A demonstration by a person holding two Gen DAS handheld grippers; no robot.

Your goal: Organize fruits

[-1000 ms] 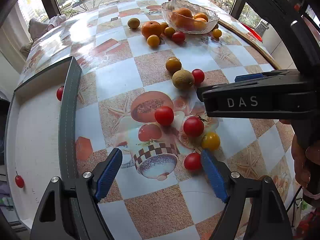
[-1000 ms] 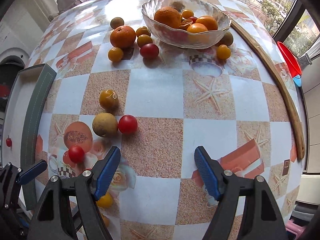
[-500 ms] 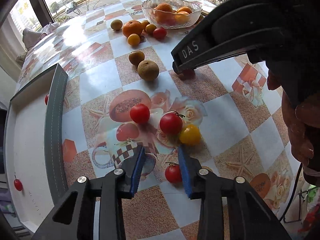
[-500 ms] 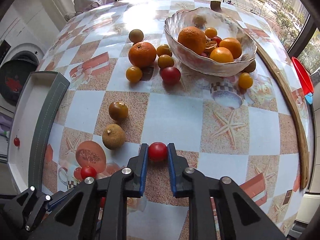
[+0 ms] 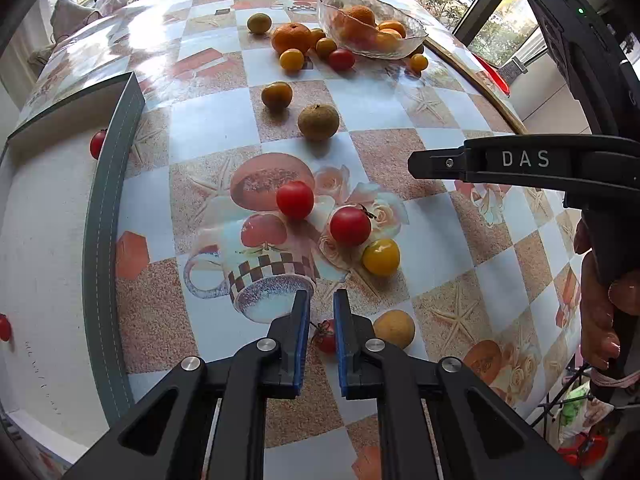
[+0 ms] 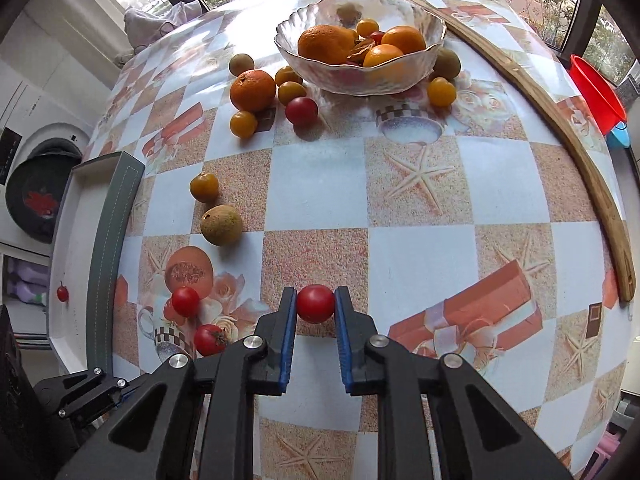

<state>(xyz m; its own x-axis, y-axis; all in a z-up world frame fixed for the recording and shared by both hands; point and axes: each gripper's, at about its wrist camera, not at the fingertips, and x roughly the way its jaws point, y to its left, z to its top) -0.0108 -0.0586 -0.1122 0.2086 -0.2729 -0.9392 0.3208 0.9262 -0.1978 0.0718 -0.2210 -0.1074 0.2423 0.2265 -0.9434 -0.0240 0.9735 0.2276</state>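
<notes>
My right gripper is shut on a red cherry tomato and holds it just above the table. My left gripper is nearly closed; a small red tomato lies on the table below its tips, not clearly gripped. Two red tomatoes and a yellow one lie ahead of it. A glass bowl with oranges stands at the far side. A white tray with a grey rim sits left and holds small red tomatoes.
An orange, several small yellow fruits and a red one lie beside the bowl. A brown round fruit lies mid-table. A wooden strip edges the table at right. The right gripper's body crosses the left view.
Both grippers closed from wide open. The right one closed on the red tomato and lifted it slightly. The left one moved forward over the small tomato, its jaws narrowing.
</notes>
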